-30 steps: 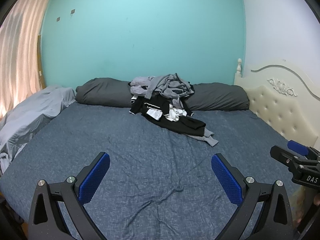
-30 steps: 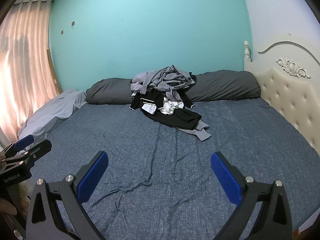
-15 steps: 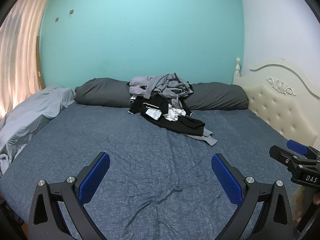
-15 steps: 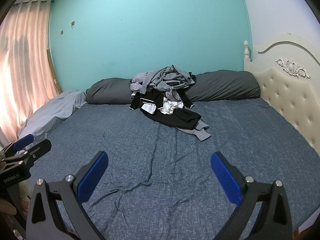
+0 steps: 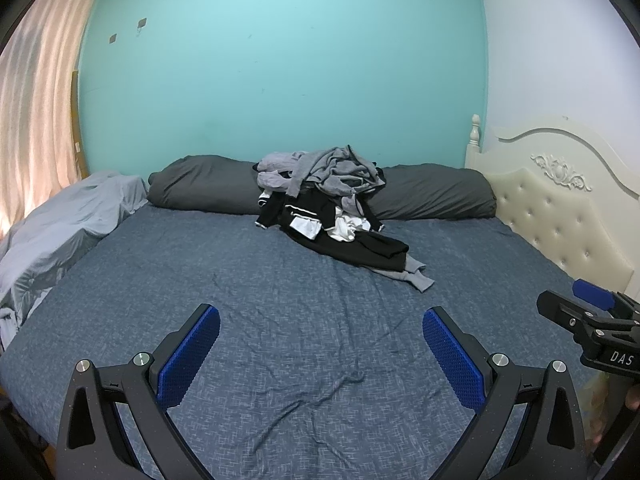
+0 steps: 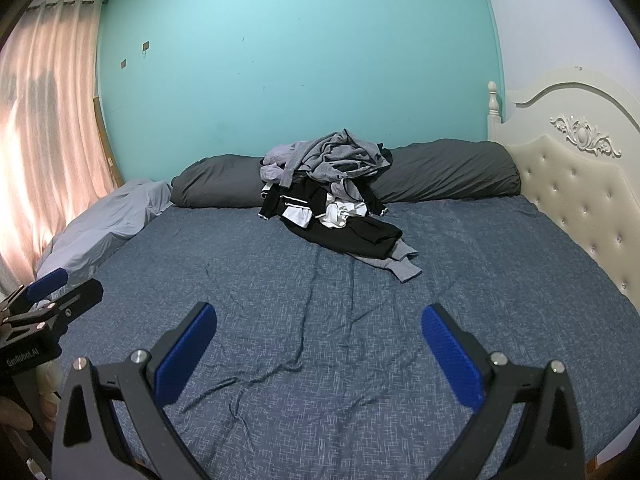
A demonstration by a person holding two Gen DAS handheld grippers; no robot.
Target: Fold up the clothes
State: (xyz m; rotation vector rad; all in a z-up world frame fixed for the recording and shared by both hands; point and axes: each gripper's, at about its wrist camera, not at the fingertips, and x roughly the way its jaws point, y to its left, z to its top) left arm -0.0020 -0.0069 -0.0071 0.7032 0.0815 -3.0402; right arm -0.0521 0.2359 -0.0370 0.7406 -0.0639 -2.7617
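Observation:
A heap of clothes [image 5: 328, 196] [image 6: 332, 188] lies at the far side of the bed, grey garments on top, black and white ones below, with a grey sleeve [image 5: 414, 278] trailing toward me. My left gripper [image 5: 320, 344] hovers open over the blue bedsheet near the front edge, well short of the heap, nothing between its fingers. My right gripper [image 6: 318, 342] is open and empty too, held level beside it. Each gripper shows at the edge of the other's view: the right gripper [image 5: 588, 312] and the left gripper [image 6: 52, 296].
A long dark grey pillow [image 5: 432, 192] runs along the teal wall behind the heap. A light grey duvet [image 5: 68, 224] is bunched at the left edge. A cream tufted headboard [image 6: 580, 200] bounds the right side. Pink curtains [image 6: 44, 120] hang at the left.
Both views have shifted only slightly; the grippers stay open over the front of the bed and the heap has not moved.

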